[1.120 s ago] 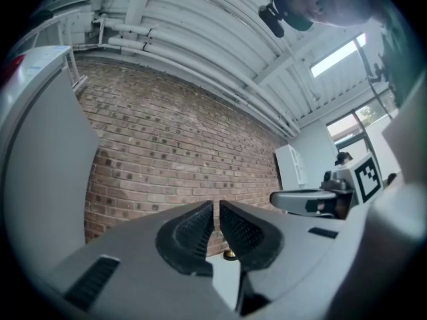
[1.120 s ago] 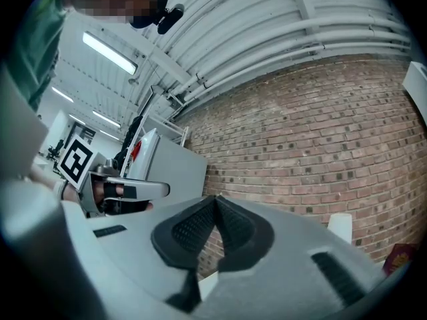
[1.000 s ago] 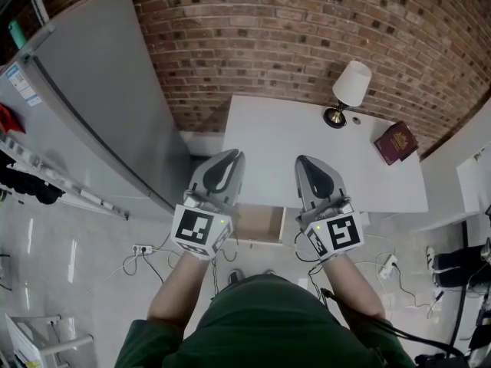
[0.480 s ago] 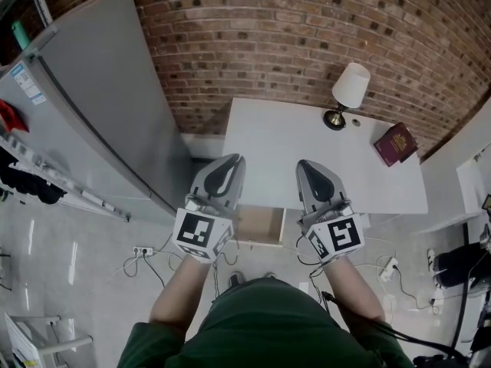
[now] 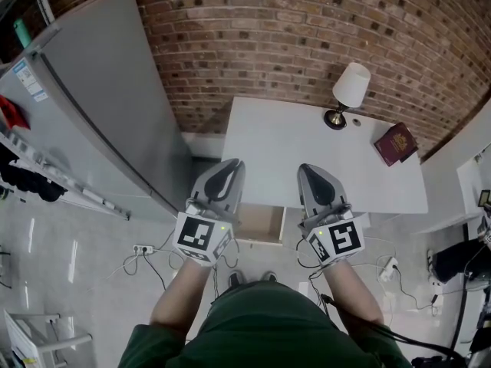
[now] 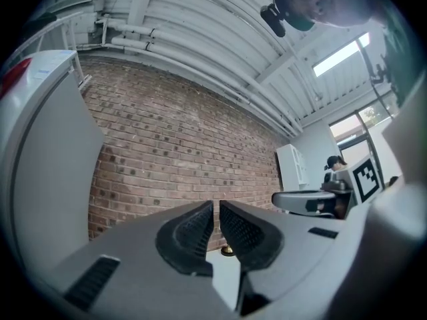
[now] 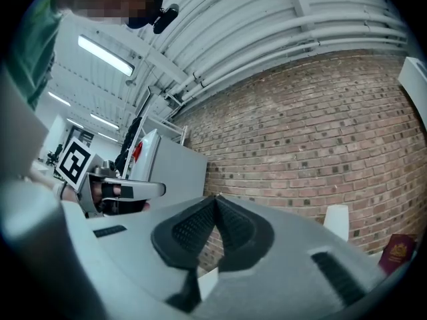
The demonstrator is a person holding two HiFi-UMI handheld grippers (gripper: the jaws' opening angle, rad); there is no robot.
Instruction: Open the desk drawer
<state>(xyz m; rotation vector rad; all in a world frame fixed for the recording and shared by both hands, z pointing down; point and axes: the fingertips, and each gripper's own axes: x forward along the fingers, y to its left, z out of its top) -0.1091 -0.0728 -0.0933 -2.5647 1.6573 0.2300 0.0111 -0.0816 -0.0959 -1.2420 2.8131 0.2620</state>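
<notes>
Pale wood shows inside the drawer (image 5: 259, 225), which sits under the front edge of the white desk (image 5: 307, 140), just below and between our two tools. From above we can see into its box, so we judge it already pulled well out. No handle can be made out from here.

Our left gripper (image 5: 233, 163) is held over the desk's left front corner. Its jaws stand a thin slit apart with nothing between them, only brick wall beyond. Our right gripper (image 5: 308, 168) is over the desk front to the right of the drawer. Its jaws are closed tip to tip on nothing. Neither tool touches the drawer.

We expect the drawer to be light and stiff, a thin-walled box that looks empty and should slide straight along its runners. Pulled off-centre it may twist and bind. The best hold is probably the middle of the front panel (image 5: 259, 241), hooking its top lip with one jaw inside the box. That panel is smooth, so a pinch on its face may slip. A lamp (image 5: 349, 89) and a red book (image 5: 396, 142) stand farther back on the desk, well clear.
</notes>
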